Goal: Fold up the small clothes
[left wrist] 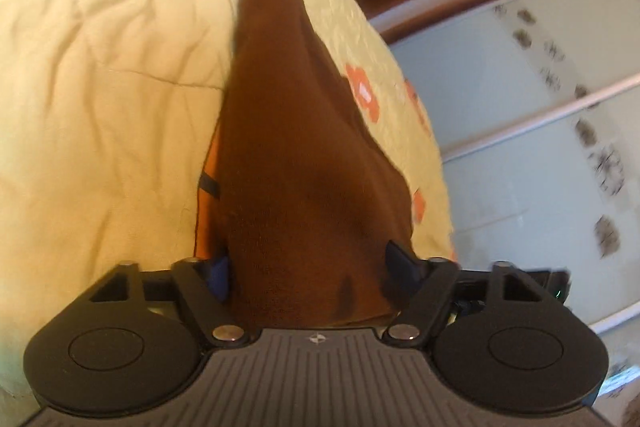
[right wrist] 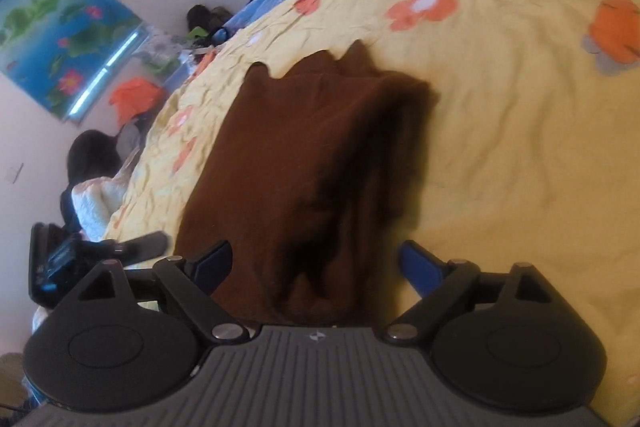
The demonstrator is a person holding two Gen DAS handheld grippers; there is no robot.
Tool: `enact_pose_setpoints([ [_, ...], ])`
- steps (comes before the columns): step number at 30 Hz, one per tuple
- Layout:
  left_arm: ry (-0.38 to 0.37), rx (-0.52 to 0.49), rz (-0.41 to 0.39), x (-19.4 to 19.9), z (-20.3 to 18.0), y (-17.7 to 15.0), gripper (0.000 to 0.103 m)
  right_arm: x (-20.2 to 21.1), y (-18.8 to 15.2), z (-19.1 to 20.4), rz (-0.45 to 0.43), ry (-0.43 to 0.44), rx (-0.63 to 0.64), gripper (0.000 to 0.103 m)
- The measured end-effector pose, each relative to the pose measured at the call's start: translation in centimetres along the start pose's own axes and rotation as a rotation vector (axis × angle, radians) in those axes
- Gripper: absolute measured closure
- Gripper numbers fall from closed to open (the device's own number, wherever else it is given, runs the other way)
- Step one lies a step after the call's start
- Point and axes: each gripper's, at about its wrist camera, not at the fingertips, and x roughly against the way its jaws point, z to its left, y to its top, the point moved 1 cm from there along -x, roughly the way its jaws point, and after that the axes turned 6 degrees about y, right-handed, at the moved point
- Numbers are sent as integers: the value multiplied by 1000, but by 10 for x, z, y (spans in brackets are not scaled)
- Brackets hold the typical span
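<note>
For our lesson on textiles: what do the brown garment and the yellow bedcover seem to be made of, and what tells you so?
Brown garment: probably a soft knit or fleece, matte; it looks fuzzy and drapes in loose folds. Yellow bedcover: likely thin woven cotton, matte, finely creased, with orange flowers printed or sewn on. The blur leaves both open.

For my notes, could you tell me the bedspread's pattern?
Yellow bedspread with orange flowers, clearest in the right wrist view.

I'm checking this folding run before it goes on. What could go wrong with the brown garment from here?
1. The left gripper has brown garment bunched between its fingers; it may pinch several layers and drag the fold askew.
2. The right gripper stands wide over the cloth, fingers apart from it; it could close on too little fabric.
3. The garment lies near the edge of the yellow floral bedspread; a pull might slide it off.
</note>
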Motion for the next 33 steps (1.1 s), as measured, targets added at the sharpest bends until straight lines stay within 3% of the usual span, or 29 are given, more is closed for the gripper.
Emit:
enact_pose_setpoints([
  [1, 33, -5, 27, -4, -2, 2, 73, -4, -1, 2, 14, 19, -8, 37],
  [2, 81, -11, 46, -8, -3, 4, 82, -11, 0, 2, 47, 22, -23, 65],
  [5, 105, -52, 35, 5, -15, -3, 85, -14, 1, 5, 74, 9, 15, 73],
  [8, 122, -186, 30, 21, -31, -23, 85, 4, -6, 18, 88, 21, 87, 76],
  [10, 213, -281, 41, 14, -35, -36, 81, 15, -18, 24, 104, 8, 125, 76],
  [12, 250, -334, -10, 16, -39, -46, 76, 14, -34, 21, 106, -29, 137, 75],
  [14, 288, -355, -40, 26, -50, -46, 70, 19, -36, 20, 66, -10, 113, 57],
  [16, 317, -416, -135, 42, -66, -47, 67, 31, -26, 25, 17, -48, 95, 44],
  [18, 339, -507, -239, 50, -87, -46, 50, 53, -11, 32, -88, -46, 121, 38],
  [19, 342, -550, -283, 50, -96, -44, 32, 58, -2, 38, -121, -46, 146, 37],
  [20, 341, -588, -313, 45, -106, -42, 24, 57, 8, 48, -135, -52, 181, 34],
  [22, 334, -632, -305, 22, -118, -34, 24, 37, 28, 62, -125, -70, 255, 27],
  [25, 404, -636, -159, -35, -113, -22, 25, -16, 49, 65, -26, -93, 301, 23],
  [26, 421, -655, -159, -46, -109, -23, 23, -37, 53, 58, 22, -143, 298, 24],
  [27, 415, -714, -200, -49, -109, -29, 23, -57, 54, 48, 75, -213, 297, 24],
  [28, 419, -733, -207, -51, -109, -30, 23, -66, 51, 43, 41, -227, 350, 23],
  [30, 422, -704, -195, -49, -112, -27, 23, -67, 53, 34, 8, -203, 342, 21],
  [33, 439, -684, -201, -31, -115, -30, 25, -64, 54, 41, 37, -239, 367, 21],
])
